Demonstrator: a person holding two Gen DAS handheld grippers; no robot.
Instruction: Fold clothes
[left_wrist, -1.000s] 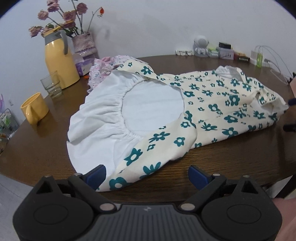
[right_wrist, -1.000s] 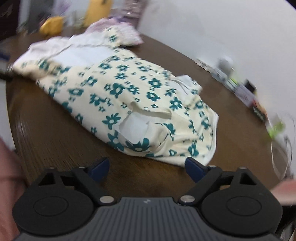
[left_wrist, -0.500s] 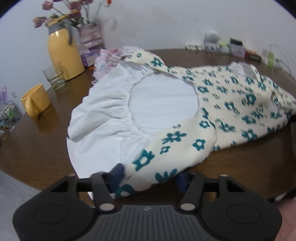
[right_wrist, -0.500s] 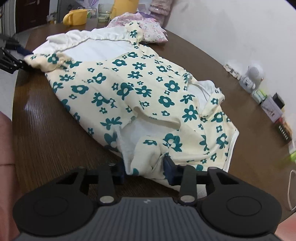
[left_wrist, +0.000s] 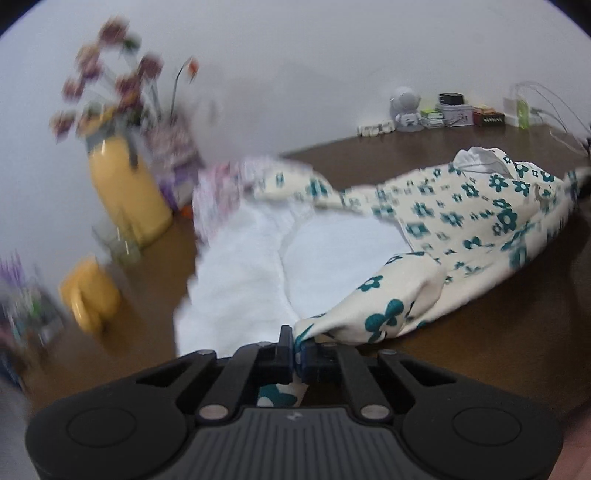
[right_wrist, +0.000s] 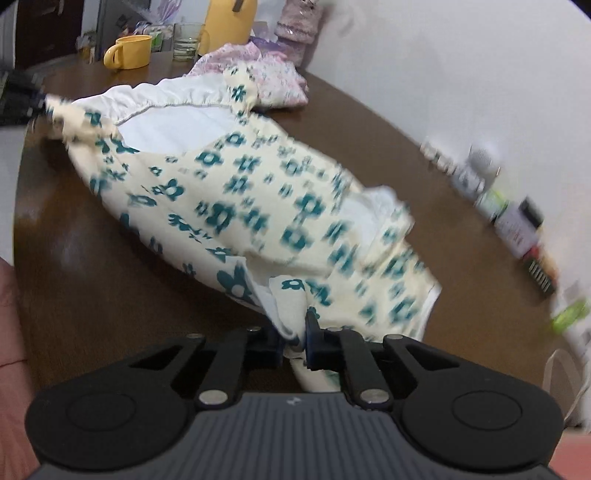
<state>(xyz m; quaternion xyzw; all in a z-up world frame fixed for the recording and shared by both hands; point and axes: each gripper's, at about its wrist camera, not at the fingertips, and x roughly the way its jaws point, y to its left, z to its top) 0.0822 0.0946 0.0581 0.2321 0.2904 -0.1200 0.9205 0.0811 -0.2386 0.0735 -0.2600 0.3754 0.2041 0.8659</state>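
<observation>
Your left tool (left_wrist: 295, 350) sits at the bottom centre of its frame, clamped tight on the near hem of the floral garment (left_wrist: 461, 225), with a scrap of printed cloth poking out below the fingers. Your right tool (right_wrist: 295, 338) is likewise clamped on a bunched edge of the same garment (right_wrist: 258, 192) at the other end. The cloth stretches between the two grips, partly lifted off the brown table (left_wrist: 498, 332) and sagging onto it in the middle.

To do this fold well, raise both ends evenly and keep light tension, so the white lining (left_wrist: 332, 240) does not billow or twist; carry the held edge across and lay it down flat rather than dropping it. Both grips look shallow, so move smoothly.

The left view alone shows the yellow jug (left_wrist: 125, 195) with flowers at upper left and the small clutter along the wall at upper right. The right view alone shows the pink garment (right_wrist: 258, 81) lying touching the floral one at top centre, and the yellow mug (right_wrist: 129, 51) at upper left, more sharply.
</observation>
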